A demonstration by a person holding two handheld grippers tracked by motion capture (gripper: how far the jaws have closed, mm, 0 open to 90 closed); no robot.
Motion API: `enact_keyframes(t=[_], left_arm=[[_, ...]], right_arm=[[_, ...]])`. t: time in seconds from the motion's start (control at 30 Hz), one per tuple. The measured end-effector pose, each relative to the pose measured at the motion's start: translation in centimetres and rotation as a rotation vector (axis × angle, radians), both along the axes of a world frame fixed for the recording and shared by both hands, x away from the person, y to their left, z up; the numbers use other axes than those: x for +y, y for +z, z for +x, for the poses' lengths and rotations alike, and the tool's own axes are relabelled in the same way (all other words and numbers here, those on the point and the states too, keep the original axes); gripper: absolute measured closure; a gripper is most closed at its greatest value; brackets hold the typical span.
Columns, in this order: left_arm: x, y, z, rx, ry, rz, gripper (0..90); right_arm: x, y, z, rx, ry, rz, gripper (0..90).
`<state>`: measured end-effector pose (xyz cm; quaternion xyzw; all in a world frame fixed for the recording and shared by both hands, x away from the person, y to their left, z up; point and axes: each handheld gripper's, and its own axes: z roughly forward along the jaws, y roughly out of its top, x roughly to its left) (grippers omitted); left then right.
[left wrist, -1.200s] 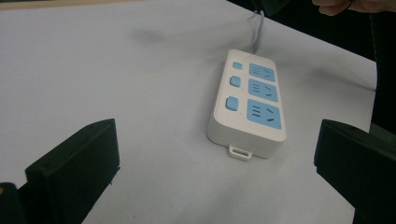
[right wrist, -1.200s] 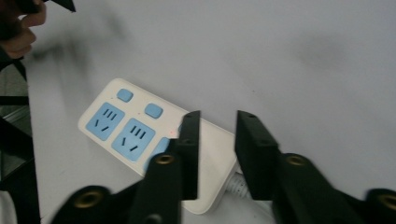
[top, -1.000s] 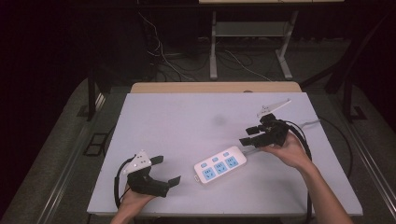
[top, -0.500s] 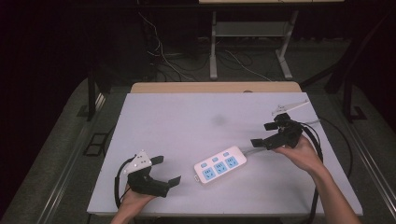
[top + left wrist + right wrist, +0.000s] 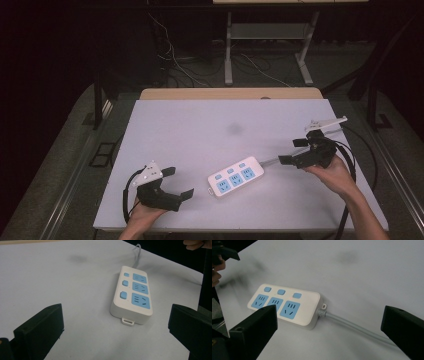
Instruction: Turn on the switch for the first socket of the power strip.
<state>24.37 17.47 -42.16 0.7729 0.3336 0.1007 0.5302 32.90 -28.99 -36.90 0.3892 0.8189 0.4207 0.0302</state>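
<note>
The strip (image 5: 236,177) lay flat mid-desk (image 5: 200,130), between both grippers. Right gripper (image 5: 294,152) had just spread its fingers wide, nothing between them; left gripper (image 5: 177,182) also gaped. Best approached squarely across the body, clear of its cord (image 5: 352,326).

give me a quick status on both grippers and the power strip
Left gripper open, empty. Right gripper open, jaws just opened, nothing between them. Power strip flat on table, between both. Nothing in the way.
</note>
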Motion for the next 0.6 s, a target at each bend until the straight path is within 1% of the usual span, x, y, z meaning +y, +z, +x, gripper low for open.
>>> enact_keyframes(t=[0.13, 0.4, 0.53, 0.6], left_arm=[[0.0, 0.0, 0.0, 0.000, -0.002, 0.002, 0.0], [0.0, 0.0, 0.0, -0.001, -0.001, 0.001, 0.0], [-0.1, 0.0, 0.0, 0.000, -0.004, 0.002, 0.0], [-0.1, 0.0, 0.0, 0.000, -0.002, 0.000, 0.0]], right_arm=[[-0.3, -0.2, -0.5, 0.000, -0.005, 0.007, 0.3], [-0.9, -0.8, -2.3, -0.004, -0.018, 0.023, 0.4], [-1.1, -1.3, -3.2, -0.009, -0.024, 0.033, 0.4], [-1.2, -1.7, -3.6, -0.009, -0.030, 0.031, 0.4]])
